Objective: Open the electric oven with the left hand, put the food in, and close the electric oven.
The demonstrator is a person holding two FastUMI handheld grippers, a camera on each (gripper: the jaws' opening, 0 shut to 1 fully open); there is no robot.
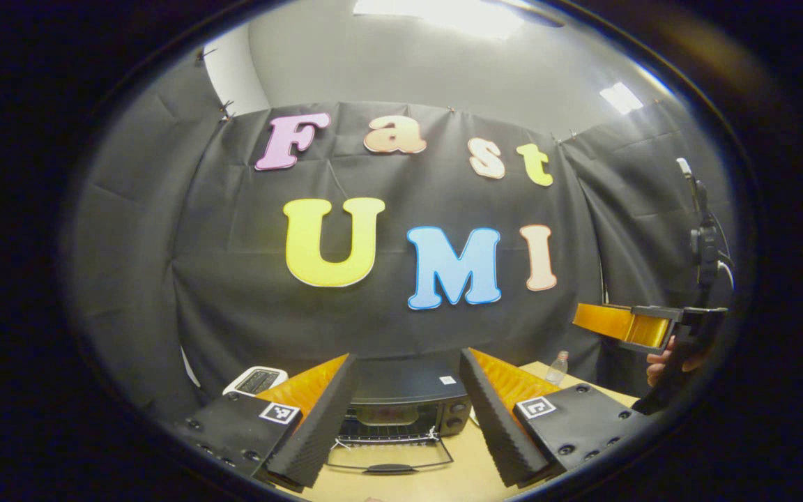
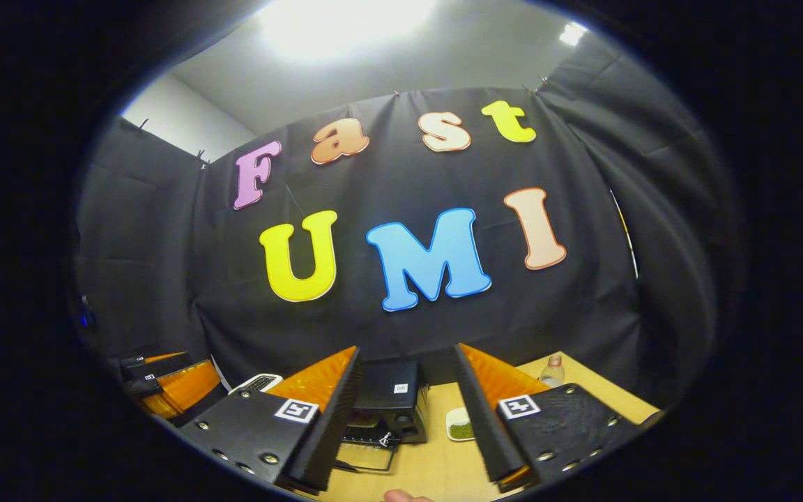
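Electric oven point(image 1: 401, 397) sits on the desk point(image 1: 443, 477) against the booth's black cloth wall, its front turned toward both cameras. Its door point(image 1: 389, 457) is already dropped open and lies flat toward the viewer, the dark handle point(image 1: 387, 468) at the near edge. The oven's long axis runs side to side across the left gripper view; in the right gripper view it shows more end-on, with its knobs on the right of the front. A wire rack is visible in the mouth.

The left claw point(image 1: 401, 418) hovers above the open door, its fingers spread wide and gripping nothing. The right claw point(image 2: 405, 418) is likewise spread and empty, held high and back from the desk. The food, a small white dish point(image 2: 459, 424) with something green in it, sits on the desk just right of the oven, untouched.

The main risk, as I judge it, is the lowered door: it juts forward between the claws and the oven mouth, so a low reach could knock it. The shallow dish may also slip or tip in a careless pinch. A small bottle point(image 2: 551, 369) stands behind the dish and could be toppled. A toaster point(image 1: 256, 380) stands left of the oven, well clear.
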